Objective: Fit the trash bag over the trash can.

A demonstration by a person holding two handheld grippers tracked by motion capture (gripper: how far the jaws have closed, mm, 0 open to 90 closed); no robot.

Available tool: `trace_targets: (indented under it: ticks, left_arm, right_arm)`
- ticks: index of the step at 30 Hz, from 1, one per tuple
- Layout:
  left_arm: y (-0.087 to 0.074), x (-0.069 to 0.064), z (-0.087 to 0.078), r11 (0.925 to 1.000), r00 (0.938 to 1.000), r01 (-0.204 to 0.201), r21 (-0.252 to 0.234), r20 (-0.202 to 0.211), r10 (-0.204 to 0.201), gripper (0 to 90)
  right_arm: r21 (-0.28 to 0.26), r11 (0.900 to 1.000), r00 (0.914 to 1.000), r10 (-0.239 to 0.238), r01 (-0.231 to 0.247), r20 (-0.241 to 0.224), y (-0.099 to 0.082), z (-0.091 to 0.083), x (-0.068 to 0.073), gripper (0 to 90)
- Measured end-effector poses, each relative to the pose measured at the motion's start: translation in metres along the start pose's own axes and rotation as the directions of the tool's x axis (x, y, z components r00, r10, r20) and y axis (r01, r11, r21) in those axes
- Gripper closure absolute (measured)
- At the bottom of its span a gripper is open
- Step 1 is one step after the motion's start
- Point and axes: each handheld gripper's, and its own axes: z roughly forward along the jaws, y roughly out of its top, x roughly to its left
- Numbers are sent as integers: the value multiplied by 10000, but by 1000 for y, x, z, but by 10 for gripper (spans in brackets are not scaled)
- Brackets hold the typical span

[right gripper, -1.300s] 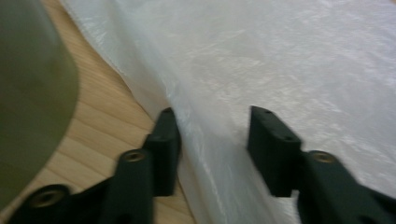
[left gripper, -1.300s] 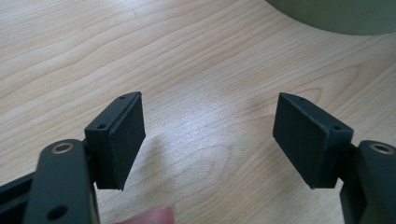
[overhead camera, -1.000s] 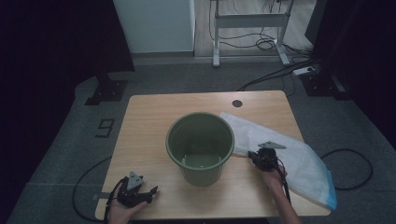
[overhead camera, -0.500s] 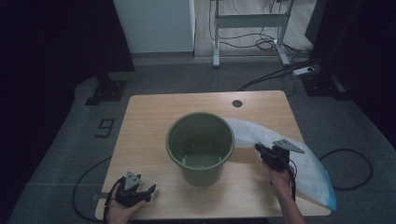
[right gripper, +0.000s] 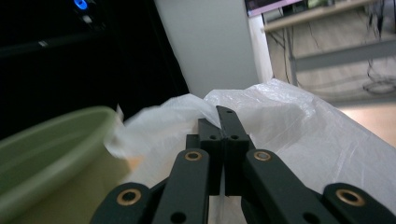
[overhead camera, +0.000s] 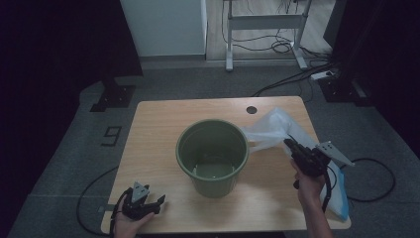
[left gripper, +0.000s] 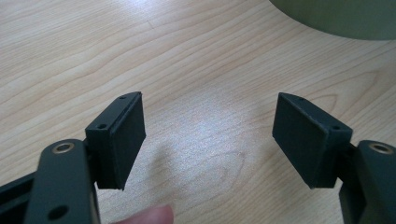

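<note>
right gripper (overhead camera: 291,144): fingers clenched on plastic bag (overhead camera: 270,130), lifted beside green bucket (overhead camera: 213,153) | left gripper (overhead camera: 153,202): fingers released, resting on worktop (overhead camera: 158,124)

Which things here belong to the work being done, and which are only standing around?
In the job:
- plastic bag, pinched and lifted at one edge
- right gripper, shut on it
- green bucket, beside the bag
- left gripper, open, resting on the table

Standing around:
- desk frame on the floor behind
- cables
</note>
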Motion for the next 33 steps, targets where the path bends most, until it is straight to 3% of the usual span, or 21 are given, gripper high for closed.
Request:
trace_targets:
  ticks: [4,12,19,25,26,31,32,33]
  left_arm:
    - [1,0,-1,9999,10000,21,-141,-45,-22,256]
    - [-1,1,0,10000,10000,73,-57,7,-73,256]
    - [-2,1,-1,10000,10000,53,-46,-22,-53,256]
    - [-1,1,-1,10000,10000,58,-59,7,-58,256]
    - [-2,1,0,10000,10000,9,29,48,-9,256]
    - [-2,1,1,10000,10000,6,76,65,-6,255]
    - [-2,1,1,10000,10000,17,74,63,-18,256]
    - [-2,1,1,10000,10000,17,74,63,-18,255]
  right_arm:
    - [-633,9978,9991,-240,217,-357,19,-10,15,890]
    - [-1063,9931,9966,-557,489,-615,45,-14,32,890]
    - [-1588,9839,9922,-956,820,-798,79,-20,51,890]
    - [-1855,9752,9830,-1437,1210,-1143,105,-22,72,890]
    - [-1935,9723,9781,-1588,1312,-1348,112,-22,82,890]
    - [-1895,9681,9654,-1968,1637,-1710,115,-21,102,890]
    - [-1820,9667,9579,-2142,1799,-1911,112,-20,111,890]
    - [-1820,9667,9579,-2142,1799,-1911,112,-20,111,890]
